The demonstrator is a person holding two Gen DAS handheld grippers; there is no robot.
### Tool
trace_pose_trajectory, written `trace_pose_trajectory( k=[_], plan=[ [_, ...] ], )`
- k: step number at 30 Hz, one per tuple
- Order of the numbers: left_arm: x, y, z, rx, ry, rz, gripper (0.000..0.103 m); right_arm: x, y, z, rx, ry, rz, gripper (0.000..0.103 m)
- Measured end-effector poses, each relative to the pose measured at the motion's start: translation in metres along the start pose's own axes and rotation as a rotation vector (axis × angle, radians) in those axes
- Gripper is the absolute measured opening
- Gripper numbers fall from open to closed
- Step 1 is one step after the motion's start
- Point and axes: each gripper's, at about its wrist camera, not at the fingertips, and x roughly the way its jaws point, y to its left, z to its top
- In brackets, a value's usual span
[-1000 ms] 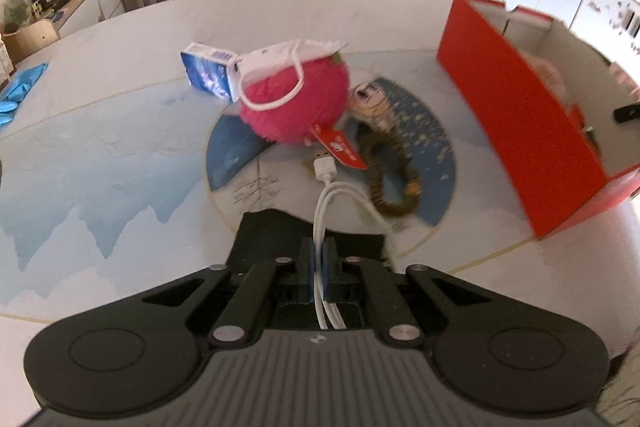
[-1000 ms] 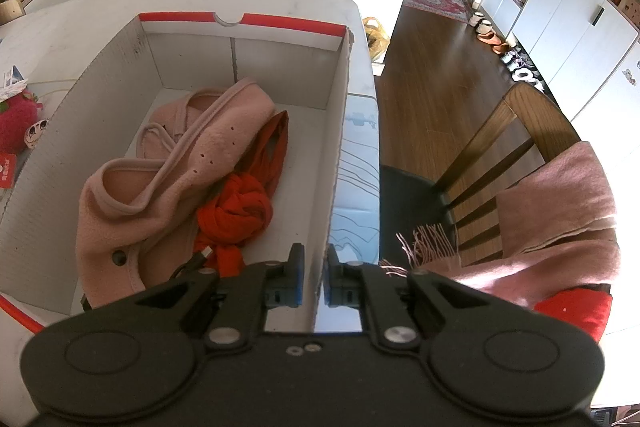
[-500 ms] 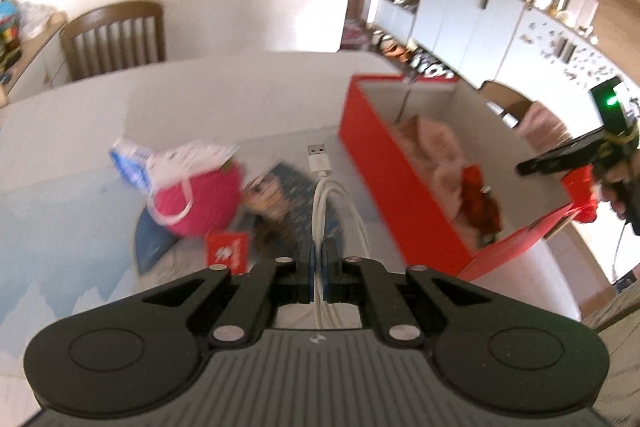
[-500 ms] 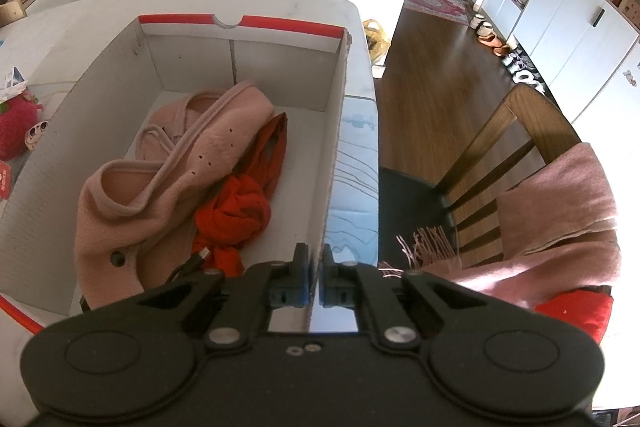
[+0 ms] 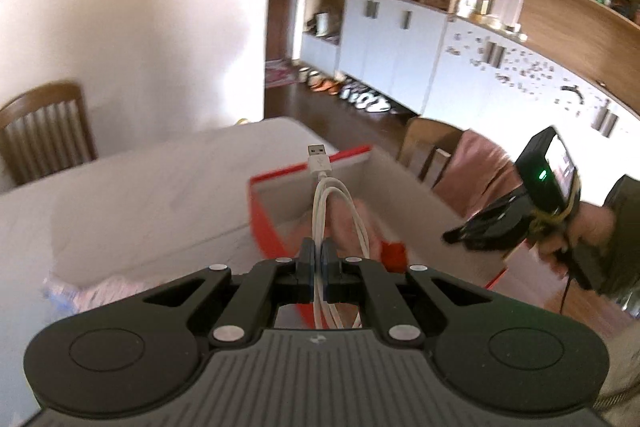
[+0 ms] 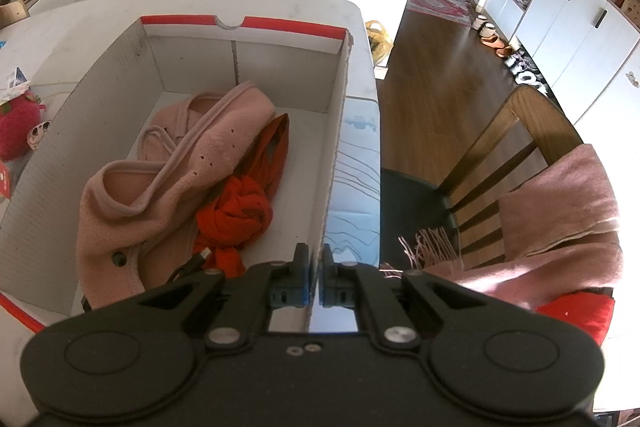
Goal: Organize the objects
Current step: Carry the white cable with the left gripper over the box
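My left claw (image 5: 318, 255) pinches the white cable (image 5: 326, 195), plug pointing up-frame over the red box (image 5: 264, 219) at centre; my right claw (image 6: 316, 269) clamps that box's wall.

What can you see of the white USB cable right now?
The white USB cable is a thin, glossy cord gathered into long loops, clamped between the shut fingers of the left gripper. The loops stand up past the fingertips, and a white plug with a metal USB-A tip tops them. It is held in the air, in line with the open red box behind it. Only the gripper's fingers touch it. The right wrist view does not show it.
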Motion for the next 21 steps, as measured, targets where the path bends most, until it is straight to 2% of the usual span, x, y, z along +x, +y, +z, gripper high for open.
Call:
trace_pose_trajectory(
  k=[4,8,17,21],
  plan=[
    [0.026,-0.015,0.017,0.036,0.021,-0.037,0.002,0.0,-0.001,0.0,-0.003,0.0,0.003,0.004],
    [0.066,-0.026,0.023,0.01,0.075,-0.079,0.002,0.0,-0.001,0.0,-0.007,0.001,0.005,0.004],
    [0.14,-0.058,0.016,0.003,0.196,-0.157,0.002,0.0,-0.002,-0.001,-0.006,0.002,0.01,0.004],
    [0.162,-0.066,0.012,0.008,0.233,-0.149,0.002,-0.001,-0.002,-0.001,-0.003,0.003,0.013,0.004]
  ],
)
